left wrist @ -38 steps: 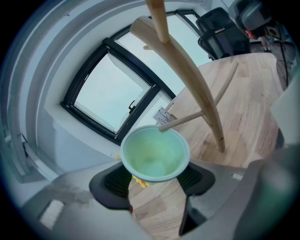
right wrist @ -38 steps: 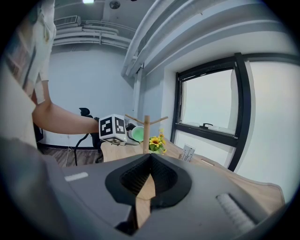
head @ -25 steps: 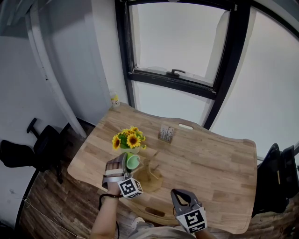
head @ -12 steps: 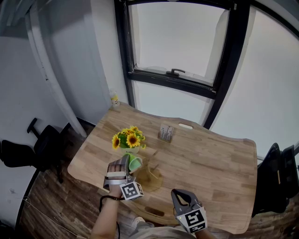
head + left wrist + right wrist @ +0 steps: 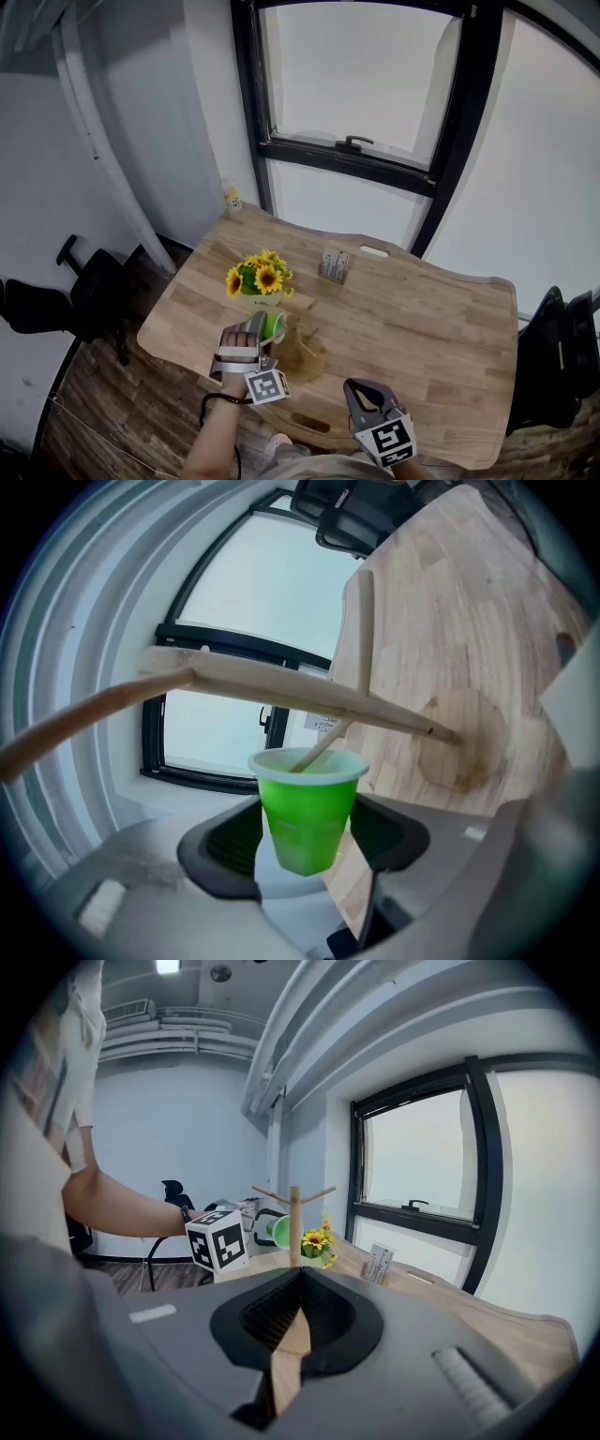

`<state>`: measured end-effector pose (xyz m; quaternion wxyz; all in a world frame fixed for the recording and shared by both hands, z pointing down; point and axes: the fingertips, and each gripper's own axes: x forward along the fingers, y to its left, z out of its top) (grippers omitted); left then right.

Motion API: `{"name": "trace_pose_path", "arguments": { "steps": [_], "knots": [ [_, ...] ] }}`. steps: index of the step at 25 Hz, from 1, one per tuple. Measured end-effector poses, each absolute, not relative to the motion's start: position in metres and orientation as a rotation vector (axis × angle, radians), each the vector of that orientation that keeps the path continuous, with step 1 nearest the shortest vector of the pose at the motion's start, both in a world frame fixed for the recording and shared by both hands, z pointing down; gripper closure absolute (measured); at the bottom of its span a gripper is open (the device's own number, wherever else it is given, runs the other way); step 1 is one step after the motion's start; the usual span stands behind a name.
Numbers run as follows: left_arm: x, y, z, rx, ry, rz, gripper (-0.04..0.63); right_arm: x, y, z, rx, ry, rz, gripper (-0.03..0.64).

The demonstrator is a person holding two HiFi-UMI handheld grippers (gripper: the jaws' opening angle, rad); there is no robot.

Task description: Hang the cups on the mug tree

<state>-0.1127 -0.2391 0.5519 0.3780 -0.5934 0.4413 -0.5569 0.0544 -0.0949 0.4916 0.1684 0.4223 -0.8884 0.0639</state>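
My left gripper (image 5: 262, 326) is shut on a green cup (image 5: 273, 325), held off the table and tipped on its side. In the left gripper view the green cup (image 5: 306, 808) sits between the two black pads, its white rim toward the wooden mug tree (image 5: 309, 694). One thin peg (image 5: 320, 750) ends at the cup's mouth; whether it reaches inside I cannot tell. The mug tree (image 5: 306, 352) stands on its round base just right of the cup. My right gripper (image 5: 362, 394) is shut and holds nothing, near the table's front edge. In the right gripper view the mug tree (image 5: 294, 1217) rises ahead.
A pot of sunflowers (image 5: 258, 281) stands just behind the cup. Farther back on the wooden table (image 5: 422, 328) are a small card holder (image 5: 333, 266) and a white object (image 5: 373, 251). Office chairs stand left (image 5: 84, 291) and right (image 5: 562, 356) of the table.
My left gripper has rolled, tipping the green cup further onto its side, and has shifted slightly toward the mug tree. The right gripper has not moved.
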Motion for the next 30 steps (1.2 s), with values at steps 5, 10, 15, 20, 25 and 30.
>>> {"name": "trace_pose_path", "arguments": {
  "steps": [5,10,15,20,25,30],
  "knots": [
    [-0.110,-0.234,0.557,-1.493,1.068,-1.456,0.299,0.057,-0.094,0.491,1.204,-2.527,0.191,0.615],
    [-0.114,-0.236,0.556,-1.447,1.019,-1.478,0.302,0.058,-0.094,0.491,1.208,-2.527,0.197,0.615],
    [-0.117,-0.241,0.553,-1.388,0.940,-1.478,0.304,0.060,-0.092,0.493,1.216,-2.526,0.204,0.615],
    [-0.110,-0.242,0.550,-1.383,0.866,-1.433,0.304,0.063,-0.091,0.494,1.230,-2.518,0.213,0.615],
    [-0.101,-0.241,0.553,-1.385,0.807,-1.411,0.304,0.064,-0.092,0.495,1.250,-2.511,0.217,0.614],
    [-0.095,-0.244,0.551,-1.373,0.765,-1.382,0.304,0.063,-0.094,0.496,1.266,-2.501,0.223,0.614]
  ]
}}
